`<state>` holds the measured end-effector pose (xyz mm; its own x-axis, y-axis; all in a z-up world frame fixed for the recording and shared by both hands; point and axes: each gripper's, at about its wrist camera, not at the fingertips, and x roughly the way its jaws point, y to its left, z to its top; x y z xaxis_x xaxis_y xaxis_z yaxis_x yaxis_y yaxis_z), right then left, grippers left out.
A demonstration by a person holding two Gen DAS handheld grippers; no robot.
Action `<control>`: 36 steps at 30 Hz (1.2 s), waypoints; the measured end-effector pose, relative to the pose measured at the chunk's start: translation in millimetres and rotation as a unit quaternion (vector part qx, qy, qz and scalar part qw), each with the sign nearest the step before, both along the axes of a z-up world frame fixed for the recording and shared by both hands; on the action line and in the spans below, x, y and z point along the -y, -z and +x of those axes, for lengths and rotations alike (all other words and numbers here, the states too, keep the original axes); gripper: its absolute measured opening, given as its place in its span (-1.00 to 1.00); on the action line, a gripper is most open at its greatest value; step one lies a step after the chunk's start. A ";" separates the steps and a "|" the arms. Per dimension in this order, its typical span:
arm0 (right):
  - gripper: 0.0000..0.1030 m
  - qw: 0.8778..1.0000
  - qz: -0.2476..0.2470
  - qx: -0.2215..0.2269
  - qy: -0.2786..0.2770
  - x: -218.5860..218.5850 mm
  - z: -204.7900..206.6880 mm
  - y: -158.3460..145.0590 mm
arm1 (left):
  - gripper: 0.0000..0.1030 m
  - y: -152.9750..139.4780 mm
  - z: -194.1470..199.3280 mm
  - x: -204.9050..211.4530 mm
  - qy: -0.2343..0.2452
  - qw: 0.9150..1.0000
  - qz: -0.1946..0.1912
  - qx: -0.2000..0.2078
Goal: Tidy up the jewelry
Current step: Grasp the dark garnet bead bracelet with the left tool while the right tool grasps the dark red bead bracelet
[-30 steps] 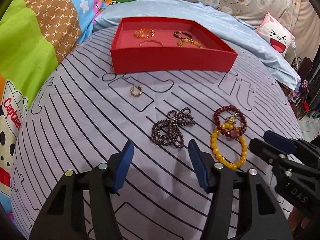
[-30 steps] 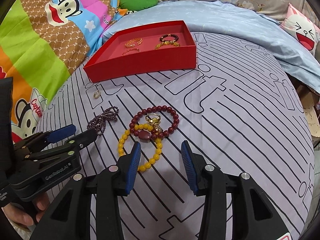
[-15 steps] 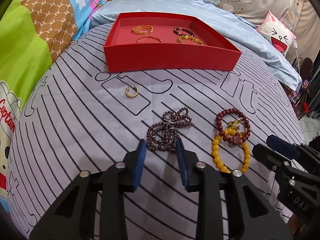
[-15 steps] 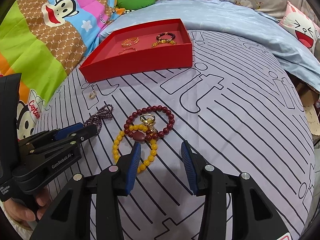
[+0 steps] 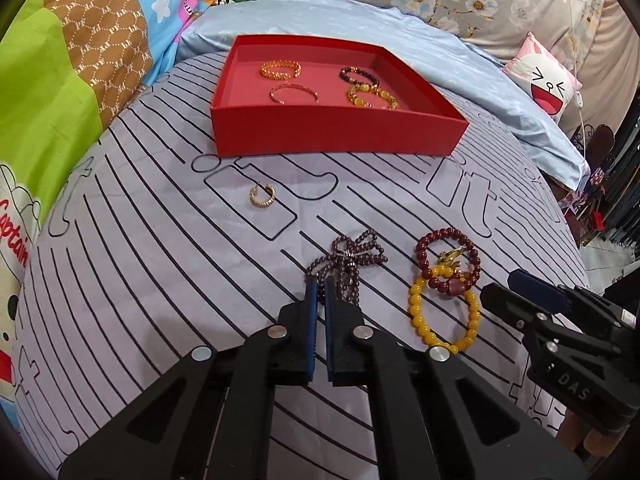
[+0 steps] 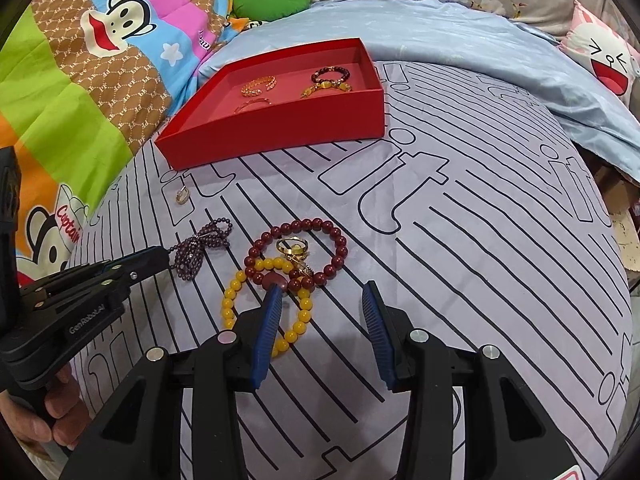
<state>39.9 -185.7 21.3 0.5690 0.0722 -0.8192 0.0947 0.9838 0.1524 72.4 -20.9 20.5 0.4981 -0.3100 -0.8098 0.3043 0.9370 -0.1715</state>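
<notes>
A red tray at the back holds several gold and beaded bracelets. On the striped sheet lie a gold ring, a dark purple bead strand, a dark red bead bracelet with a gold clasp piece, and a yellow bead bracelet. My left gripper is shut on the near end of the purple strand. My right gripper is open over the red and yellow bracelets.
A colourful cartoon quilt lies at the left. A light blue blanket and a pink face pillow lie behind and right of the tray. The bed edge drops off at the right.
My left gripper moved forward and closed from wide open onto the purple bead strand. My right gripper edged forward over the yellow and red bracelets and stays open.
</notes>
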 end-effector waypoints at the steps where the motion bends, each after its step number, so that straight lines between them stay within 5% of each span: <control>1: -0.19 1.000 0.000 0.000 0.001 0.5 0.9 -0.5 | -0.94 -0.8 -0.2 -0.2 0.001 1.000 0.000 0.001; 20: -0.28 1.000 0.003 0.009 0.014 10.5 19.8 -3.1 | -0.94 -6.7 -3.5 -6.8 -0.004 1.000 -0.012 -0.002; 36: -0.85 1.000 -0.006 -0.013 0.004 6.0 36.7 17.2 | -0.94 -11.7 1.0 -12.4 -0.007 1.000 -0.020 -0.001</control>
